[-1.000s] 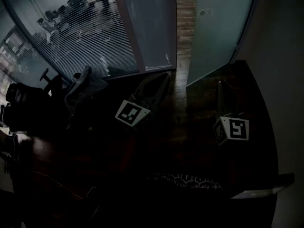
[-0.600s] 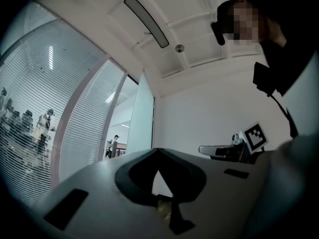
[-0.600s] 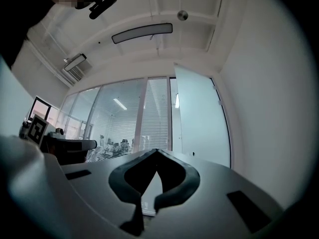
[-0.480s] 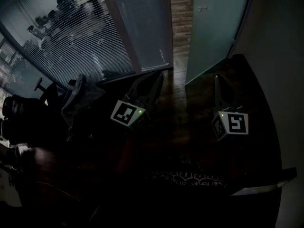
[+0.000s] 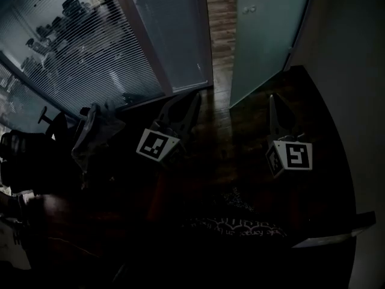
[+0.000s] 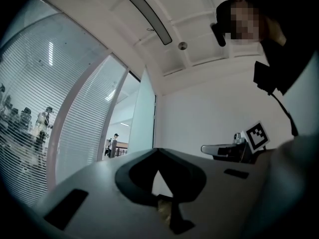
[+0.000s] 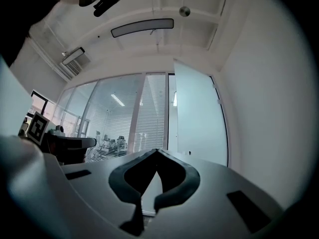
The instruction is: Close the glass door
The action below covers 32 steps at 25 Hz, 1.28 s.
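The frosted glass door [image 5: 264, 35] stands swung open at the top right of the head view, its edge toward me, with a small lock fitting [image 5: 248, 8] on it. My left gripper [image 5: 194, 98] points at the floor strip left of the door, jaws shut and empty. To its right, my right gripper [image 5: 272, 99] points at the door's lower edge, also shut and empty, just short of the glass. The door shows as a pale panel [image 6: 143, 118] in the left gripper view and a wide panel [image 7: 197, 118] in the right gripper view. Neither gripper touches it.
A curved glass partition with blinds [image 5: 90, 47] runs along the left, ending in a post [image 5: 201, 35] beside the doorway. Wooden floor [image 5: 219, 17] shows through the gap. Dark office chairs [image 5: 36, 155] and a draped cloth [image 5: 96, 128] stand left. A white wall [image 5: 355, 71] closes the right.
Both grippers have moved forward toward the doorway together, and the door and partition now sit closer and larger in the head view. Both jaws stayed shut.
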### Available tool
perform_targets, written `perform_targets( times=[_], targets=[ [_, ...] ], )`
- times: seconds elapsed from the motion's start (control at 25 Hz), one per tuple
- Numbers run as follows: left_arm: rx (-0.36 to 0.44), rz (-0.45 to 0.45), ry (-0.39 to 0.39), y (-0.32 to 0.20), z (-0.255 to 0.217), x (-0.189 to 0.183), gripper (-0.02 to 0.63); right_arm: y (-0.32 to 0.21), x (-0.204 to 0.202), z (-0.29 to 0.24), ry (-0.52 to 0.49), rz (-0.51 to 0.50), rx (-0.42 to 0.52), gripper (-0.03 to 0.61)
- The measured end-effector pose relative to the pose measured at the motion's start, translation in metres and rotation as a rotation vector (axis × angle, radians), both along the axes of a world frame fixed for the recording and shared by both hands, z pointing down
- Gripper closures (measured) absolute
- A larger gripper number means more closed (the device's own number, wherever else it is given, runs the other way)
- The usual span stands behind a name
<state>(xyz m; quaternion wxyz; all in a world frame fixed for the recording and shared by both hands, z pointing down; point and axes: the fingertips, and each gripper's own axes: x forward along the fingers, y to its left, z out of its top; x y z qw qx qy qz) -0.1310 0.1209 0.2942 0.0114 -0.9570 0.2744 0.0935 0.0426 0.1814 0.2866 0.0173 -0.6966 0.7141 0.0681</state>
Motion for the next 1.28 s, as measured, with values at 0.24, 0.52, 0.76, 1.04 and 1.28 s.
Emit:
perform_targets(
  times=[0.24, 0.52, 0.76, 1.04, 1.28],
  targets=[
    [0.007, -0.012, 0.007, -0.017, 0.002, 0.012, 0.612, -0.025, 0.011, 0.001, 0.003, -0.022, 0.011, 0.575],
    [0.011, -0.041, 0.009, -0.05, -0.005, 0.05, 0.612, -0.067, 0.047, -0.006, 0.001, -0.061, 0.02, 0.575],
    [0.013, -0.064, 0.009, -0.064, -0.004, 0.07, 0.612, -0.085, 0.069, -0.001, -0.007, -0.085, 0.013, 0.575],
    [0.009, -0.071, 0.006, -0.077, -0.001, 0.082, 0.612, -0.1, 0.079, 0.005, -0.01, -0.101, 0.007, 0.575],
    [0.003, -0.071, -0.004, -0.101, -0.001, 0.081, 0.612, -0.121, 0.083, 0.003, -0.017, -0.082, 0.009, 0.575]
  ],
)
